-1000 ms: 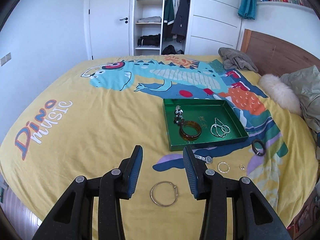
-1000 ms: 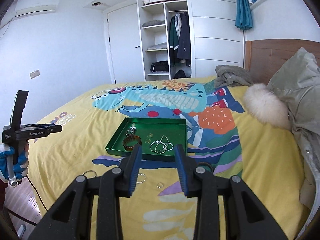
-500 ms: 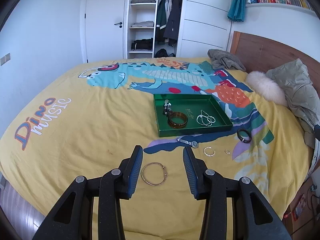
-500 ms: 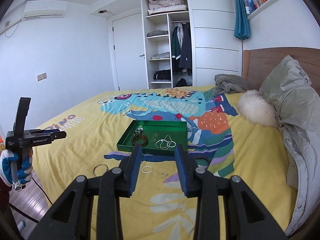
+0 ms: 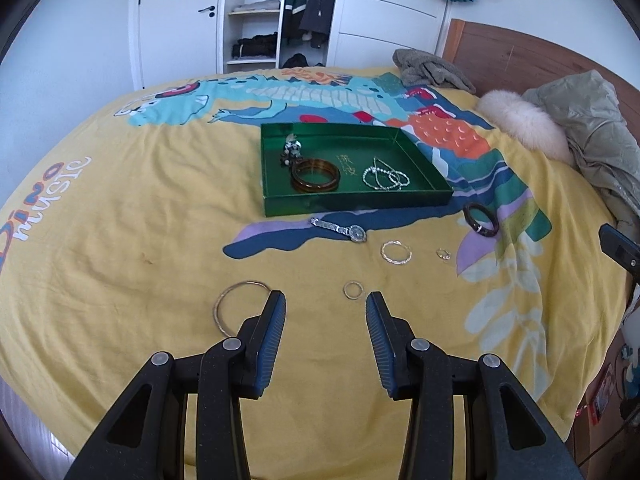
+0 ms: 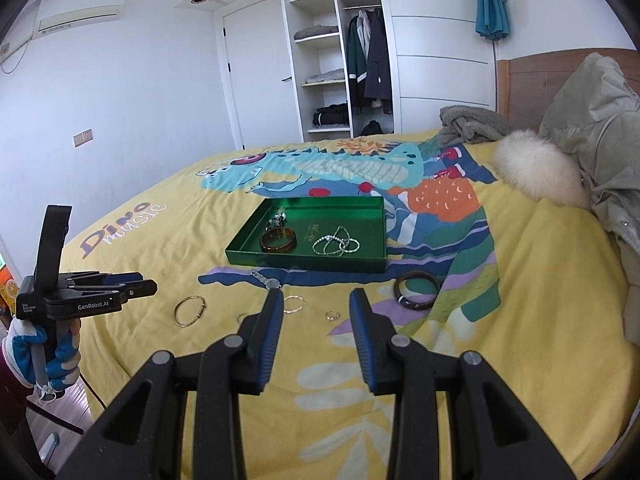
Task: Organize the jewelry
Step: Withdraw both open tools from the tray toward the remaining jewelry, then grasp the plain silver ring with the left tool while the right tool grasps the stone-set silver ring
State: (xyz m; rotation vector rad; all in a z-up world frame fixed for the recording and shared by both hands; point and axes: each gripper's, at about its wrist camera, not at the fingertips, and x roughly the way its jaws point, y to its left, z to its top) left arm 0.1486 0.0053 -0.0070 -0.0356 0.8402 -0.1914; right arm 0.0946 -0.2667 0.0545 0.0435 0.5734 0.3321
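Note:
A green tray [image 5: 352, 202] [image 6: 308, 262] lies on the yellow bedspread and holds an amber bangle [image 5: 315, 175], a bead necklace [image 5: 385, 179] and a dark trinket [image 5: 291, 151]. In front of it lie a watch [image 5: 340, 229], a dark bangle [image 5: 481, 220] [image 6: 416, 289], a thin gold hoop [image 5: 228, 304] [image 6: 189, 311], a twisted ring [image 5: 395, 252] and small rings [image 5: 353, 290] [image 5: 443, 254]. My left gripper [image 5: 326, 306] is open and empty above the bed's near edge. My right gripper [image 6: 316, 304] is open and empty, just short of the loose pieces.
A furry cushion [image 5: 524, 126] and a grey-green jacket [image 5: 592, 120] lie at the right by the wooden headboard. A grey garment [image 5: 430, 68] lies at the far side. An open wardrobe [image 6: 340, 60] stands behind the bed.
The left gripper has turned right and come closer to the bed, so the hoop now lies left of its fingers. The right gripper has moved slightly forward. Both stay open.

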